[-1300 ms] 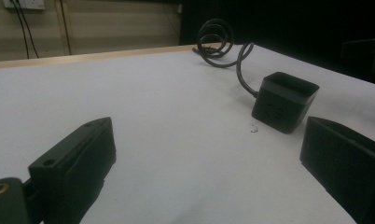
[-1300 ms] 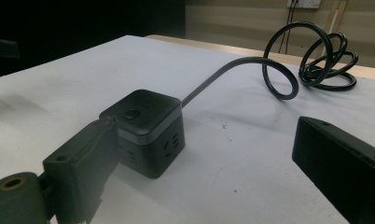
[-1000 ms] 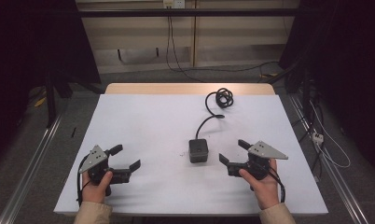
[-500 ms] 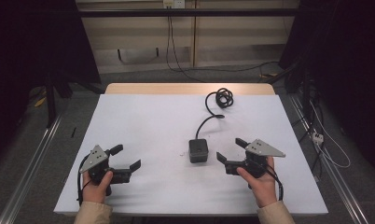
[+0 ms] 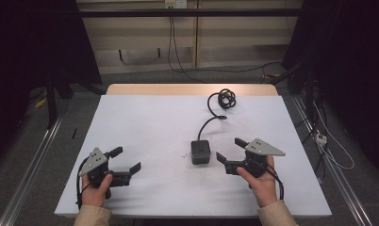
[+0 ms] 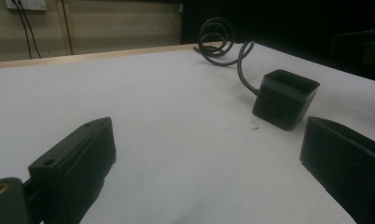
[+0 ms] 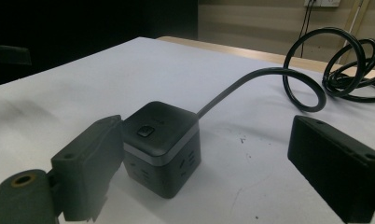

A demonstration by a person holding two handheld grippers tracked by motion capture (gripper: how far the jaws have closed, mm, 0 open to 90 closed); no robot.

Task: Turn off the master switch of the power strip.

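A black cube-shaped power adapter [image 5: 200,151] sits on the white worktop [image 5: 150,122], right of centre in the high view. Its top face carries a small square button, its sides show slot markings, and a grey band runs round it. Its black cable [image 5: 220,104] runs toward the upper right of the frame and ends in a loose coil.

The right gripper [image 5: 231,153], held in the right hand [image 5: 260,181] at lower right, points left at the cube with jaws spread apart, just beside it and holding nothing.

The left gripper [image 5: 126,159], held in the left hand [image 5: 97,187] at lower left, lies well apart from the cube, jaws likewise spread and empty.
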